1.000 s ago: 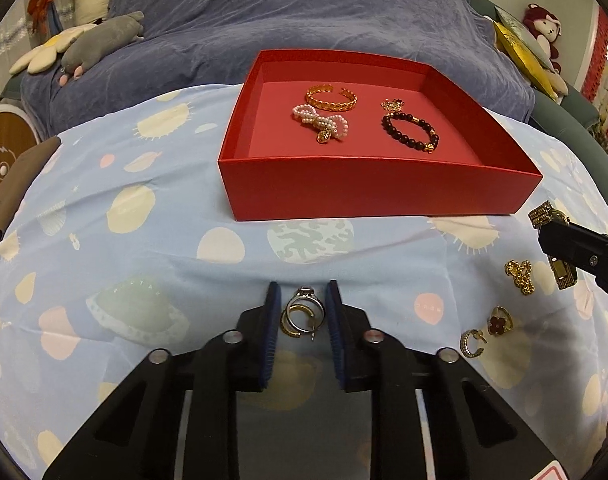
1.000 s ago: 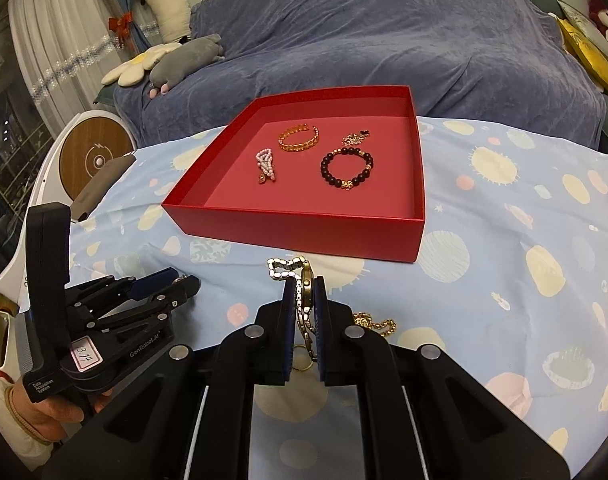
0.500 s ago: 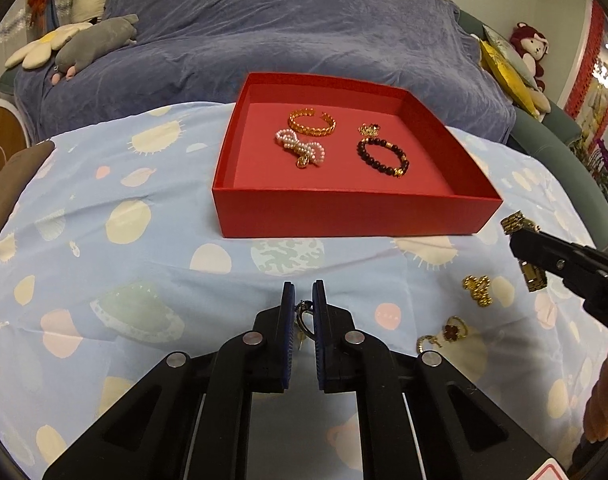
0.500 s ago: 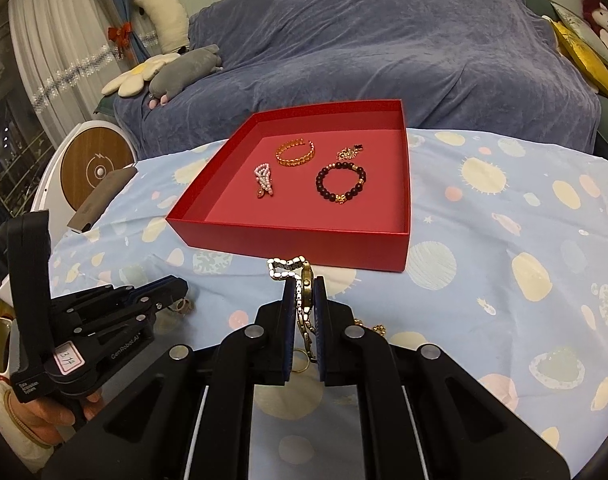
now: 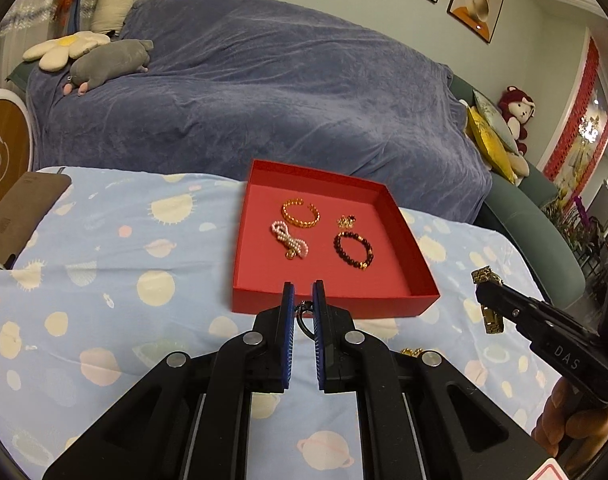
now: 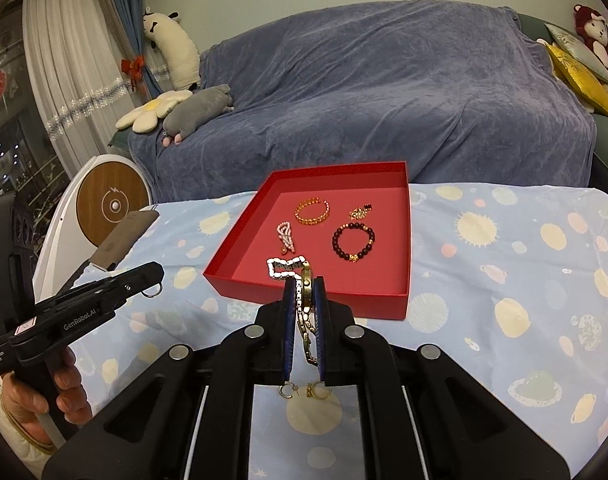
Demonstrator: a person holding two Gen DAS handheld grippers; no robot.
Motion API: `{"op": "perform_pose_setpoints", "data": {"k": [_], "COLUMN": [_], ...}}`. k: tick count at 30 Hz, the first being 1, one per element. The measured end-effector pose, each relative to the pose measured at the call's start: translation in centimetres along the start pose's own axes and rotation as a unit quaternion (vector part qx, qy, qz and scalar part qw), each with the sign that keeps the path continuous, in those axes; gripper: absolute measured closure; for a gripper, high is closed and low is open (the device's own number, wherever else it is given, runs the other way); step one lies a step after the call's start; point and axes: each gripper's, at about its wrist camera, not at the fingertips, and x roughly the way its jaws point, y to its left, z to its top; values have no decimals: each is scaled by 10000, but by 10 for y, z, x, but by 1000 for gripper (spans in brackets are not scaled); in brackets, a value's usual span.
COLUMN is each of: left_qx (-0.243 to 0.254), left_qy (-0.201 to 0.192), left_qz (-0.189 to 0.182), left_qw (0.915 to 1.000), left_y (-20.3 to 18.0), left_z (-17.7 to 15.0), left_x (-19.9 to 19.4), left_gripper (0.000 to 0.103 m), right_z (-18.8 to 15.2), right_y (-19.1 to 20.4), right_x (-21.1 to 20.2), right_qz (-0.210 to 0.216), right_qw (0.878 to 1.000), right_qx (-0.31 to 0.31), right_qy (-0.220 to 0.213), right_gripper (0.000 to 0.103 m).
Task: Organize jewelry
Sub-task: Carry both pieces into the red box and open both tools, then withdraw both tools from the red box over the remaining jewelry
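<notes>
A red tray [image 5: 328, 304] [image 6: 239, 240] on the blue patterned cloth holds a gold bangle [image 5: 300, 213], a pearl bow [image 5: 289, 240], a dark bead bracelet [image 5: 354, 249] and a small gold charm [image 5: 346, 221]. My left gripper [image 5: 302, 294] is shut on a small ring [image 5: 304, 318], lifted just before the tray's near wall. It also shows in the right wrist view [image 6: 153, 286]. My right gripper [image 6: 304, 288] is shut on a gold and white link bracelet [image 6: 299, 280], held above the tray's near edge. It also shows in the left wrist view [image 5: 488, 294].
Two small gold earrings [image 6: 306, 391] lie on the cloth under my right gripper. More gold jewelry [image 5: 411, 352] lies by my left gripper. A brown notebook [image 5: 19, 212] lies at the table's left edge. A blue-covered sofa [image 5: 263, 100] stands behind the table.
My left gripper closed on the ring and lifted it off the cloth toward the tray. My right gripper rose and moved toward the tray with the bracelet.
</notes>
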Motion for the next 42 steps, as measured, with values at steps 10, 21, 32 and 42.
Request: {"op": "perform_pose_setpoints", "data": {"k": [10,21,32,42], "left_qx": [-89,46,-118,-467], "left_qy": [117,644,871,450], "left_qz": [-215,198,559,804], "left_qw": [9997,9977,9946,9946], "left_y": [-20,-13,8,21], "left_z": [40,45,42,52], "left_x": [25,122,157,116], "left_gripper": [96,96,91,42], "right_z": [37,29,12,36], "right_y": [0,-25,-35,-47], "right_x": [31,118,152,80], "right_qz": [167,-199,-429,-449], "right_qw": [9995,9948,9911,9962], "right_qx": [205,436,408,661], "right_qy": [160,904,1194,344], "right_gripper": [95,95,92,65]}}
